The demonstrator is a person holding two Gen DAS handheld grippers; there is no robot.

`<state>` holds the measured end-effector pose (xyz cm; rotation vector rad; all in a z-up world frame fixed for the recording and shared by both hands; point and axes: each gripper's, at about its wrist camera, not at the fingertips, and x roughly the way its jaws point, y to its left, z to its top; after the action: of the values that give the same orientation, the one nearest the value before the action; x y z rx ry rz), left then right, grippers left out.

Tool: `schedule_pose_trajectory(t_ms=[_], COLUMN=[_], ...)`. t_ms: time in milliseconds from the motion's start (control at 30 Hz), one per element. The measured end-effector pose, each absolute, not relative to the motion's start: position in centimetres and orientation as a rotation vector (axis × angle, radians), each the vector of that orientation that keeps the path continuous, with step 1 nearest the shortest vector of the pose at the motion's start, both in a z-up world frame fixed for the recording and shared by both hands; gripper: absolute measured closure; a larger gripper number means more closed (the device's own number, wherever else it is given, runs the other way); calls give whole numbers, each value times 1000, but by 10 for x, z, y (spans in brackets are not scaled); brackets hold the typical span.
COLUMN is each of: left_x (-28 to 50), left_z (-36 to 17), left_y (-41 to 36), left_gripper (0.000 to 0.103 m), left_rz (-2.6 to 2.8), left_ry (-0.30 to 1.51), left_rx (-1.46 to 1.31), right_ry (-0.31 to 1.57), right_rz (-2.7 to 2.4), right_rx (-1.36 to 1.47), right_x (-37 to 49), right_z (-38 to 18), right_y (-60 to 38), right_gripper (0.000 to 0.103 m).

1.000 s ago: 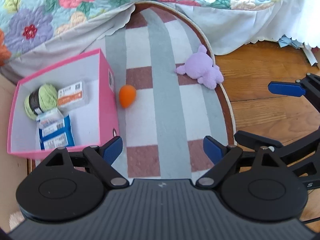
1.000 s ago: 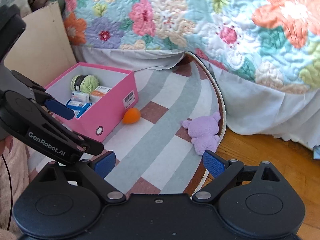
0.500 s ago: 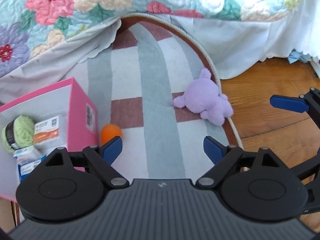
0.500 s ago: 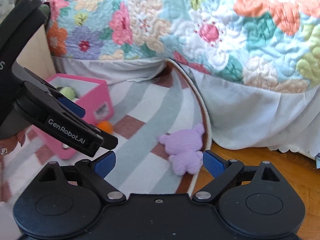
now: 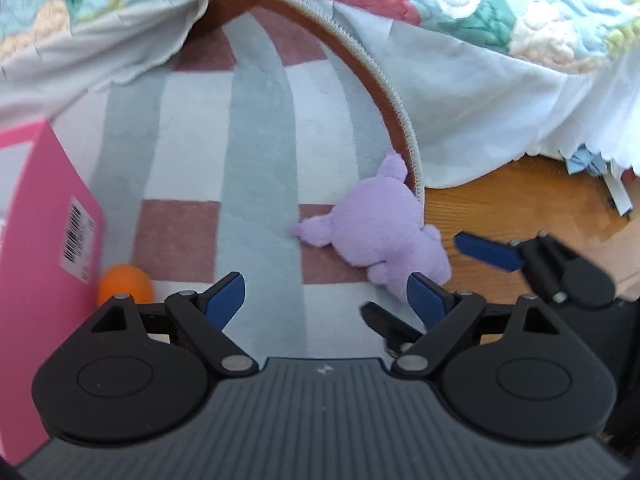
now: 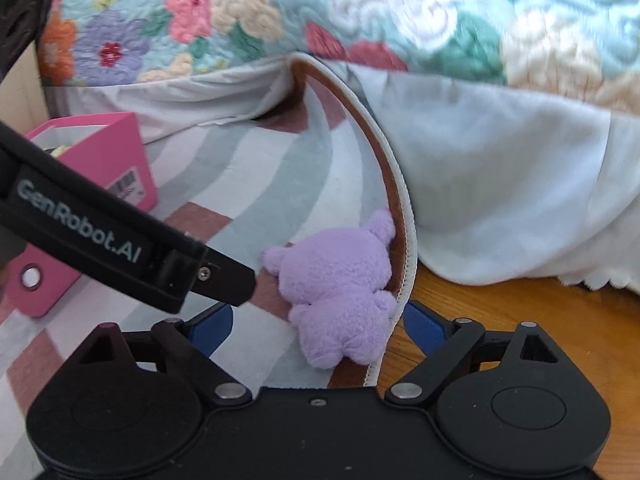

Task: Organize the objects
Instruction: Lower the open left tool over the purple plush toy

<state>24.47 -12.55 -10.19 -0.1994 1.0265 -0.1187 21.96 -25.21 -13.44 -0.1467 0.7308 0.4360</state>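
Right gripper advanced; fingers wide apart flanking purple plush, empty.

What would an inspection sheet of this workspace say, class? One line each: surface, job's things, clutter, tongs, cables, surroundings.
Surface: striped rug lying on a wood floor, its far edge tucked under the bed skirt.
Job's things: purple plush toy at the rug's edge; orange ball beside the pink box; box contents mostly hidden.
Clutter: blue and white scraps on the floor by the bed skirt.
Tongs: left tongs open, empty; right tongs open, the plush just ahead between the fingers, not gripped.
Cables: nothing seen.
Surroundings: floral quilt and white bed skirt.
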Motion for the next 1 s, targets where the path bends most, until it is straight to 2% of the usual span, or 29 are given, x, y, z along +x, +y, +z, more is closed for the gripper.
schedule_pose_trajectory(t_ms=[167, 233, 267, 333, 400, 567, 700, 1000], left_x=[258, 263, 265, 266, 266, 257, 252, 240], left_z=[-114, -121, -124, -126, -127, -127, -128, -134], left_y=[-130, -129, -129, -128, -126, -124, -114, -103], left_gripper=[17, 19, 21, 34, 36, 37, 47, 49], left_rz=[-114, -108, -97, -75, -96, -130, -118, -153], left_ry=[1052, 1061, 1065, 1061, 1050, 1030, 1008, 1032], left_rx=[-261, -282, -290, -314, -358, -398, -457, -565], right_ry=[756, 778, 789, 812, 816, 871, 953, 1071], right_rz=[401, 376, 371, 378, 379, 397, 405, 440], right_rx=[-113, -106, -109, -125, -126, 7, 171, 405], right_x=[232, 237, 240, 242, 241, 237, 236, 221], right_z=[-140, -144, -146, -148, -145, -135, -137, -145], right_y=[-255, -256, -255, -252, -250, -252, -262, -274], right_gripper=[19, 34, 36, 44, 48, 55, 59, 67])
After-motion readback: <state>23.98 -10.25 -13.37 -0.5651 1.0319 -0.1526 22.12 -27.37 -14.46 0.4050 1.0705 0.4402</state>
